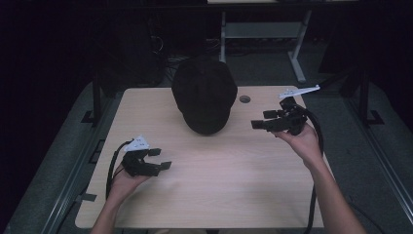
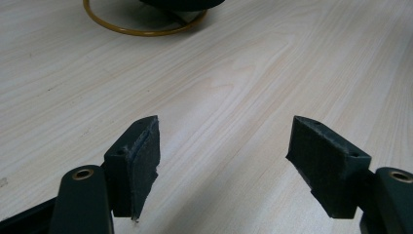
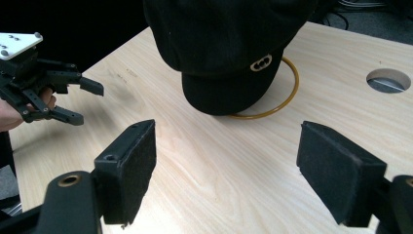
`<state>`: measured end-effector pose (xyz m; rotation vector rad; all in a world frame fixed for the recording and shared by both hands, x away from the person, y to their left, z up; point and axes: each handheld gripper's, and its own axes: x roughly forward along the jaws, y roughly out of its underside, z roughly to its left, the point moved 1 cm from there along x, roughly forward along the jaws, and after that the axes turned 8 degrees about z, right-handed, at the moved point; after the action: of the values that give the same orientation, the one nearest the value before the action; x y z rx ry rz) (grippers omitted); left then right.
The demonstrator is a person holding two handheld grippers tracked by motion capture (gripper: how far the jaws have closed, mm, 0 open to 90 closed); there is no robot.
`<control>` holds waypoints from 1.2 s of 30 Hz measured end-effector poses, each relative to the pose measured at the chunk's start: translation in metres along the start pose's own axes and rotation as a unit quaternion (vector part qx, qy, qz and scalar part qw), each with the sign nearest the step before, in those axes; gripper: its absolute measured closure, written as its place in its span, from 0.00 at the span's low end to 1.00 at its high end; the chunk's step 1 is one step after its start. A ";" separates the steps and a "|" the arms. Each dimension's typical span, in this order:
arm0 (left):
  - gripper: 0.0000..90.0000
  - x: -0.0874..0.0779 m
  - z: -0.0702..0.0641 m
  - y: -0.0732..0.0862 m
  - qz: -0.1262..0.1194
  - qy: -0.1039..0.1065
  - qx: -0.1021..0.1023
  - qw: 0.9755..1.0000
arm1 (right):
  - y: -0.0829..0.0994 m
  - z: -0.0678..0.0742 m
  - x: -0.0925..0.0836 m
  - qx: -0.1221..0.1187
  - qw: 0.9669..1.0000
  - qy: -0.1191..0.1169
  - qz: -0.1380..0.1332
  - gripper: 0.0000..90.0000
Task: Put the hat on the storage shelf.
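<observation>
1. Left gripper, lower left of the high view: held low over the table, jaws spread wide, nothing between them. Confirmed in the left gripper view: bare wood grain between the two pads.
2. Right gripper, right of centre in the high view: raised off the surface, jaws likewise parted and empty, pointed toward the frame's middle. Same gripper in its own view: jaws wide, aimed at the object ahead.
3. Black cap, upper centre of the high view: resting on the table's far half, brim toward the near edge. Small metal emblem visible above the brim in the right gripper view.
4. Yellow ring lying flat under the cap, partly covered, arc showing at the cap's right in the right gripper view and at the top of the left gripper view.
5. Round cable hole just right of the cap in the high view.
6. Step judged: approach, no contact made with cap or ring.
7. Next move judged: right gripper forward to pinch the brim or crown; soft fabric, so a firm bite needed. Ring may drag along if the cap is slid rather than lifted.
</observation>
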<state>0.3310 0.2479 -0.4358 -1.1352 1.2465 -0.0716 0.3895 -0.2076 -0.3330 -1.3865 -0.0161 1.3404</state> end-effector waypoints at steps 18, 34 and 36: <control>0.30 0.002 -0.001 0.000 0.010 -0.001 0.002 1.000 | 0.034 -0.008 -0.001 0.018 1.000 0.002 0.006 0.24; 0.29 0.004 -0.002 0.001 0.015 0.000 0.003 1.000 | 0.060 -0.016 -0.005 0.039 0.999 0.002 0.000 0.24; 0.29 0.005 -0.002 0.001 0.016 0.000 0.006 1.000 | 0.065 -0.016 -0.005 0.041 0.999 0.002 0.001 0.24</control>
<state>0.3307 0.2441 -0.4395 -1.1038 1.2621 -0.0551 0.3570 -0.2447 -0.3787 -1.3201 0.0441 1.3258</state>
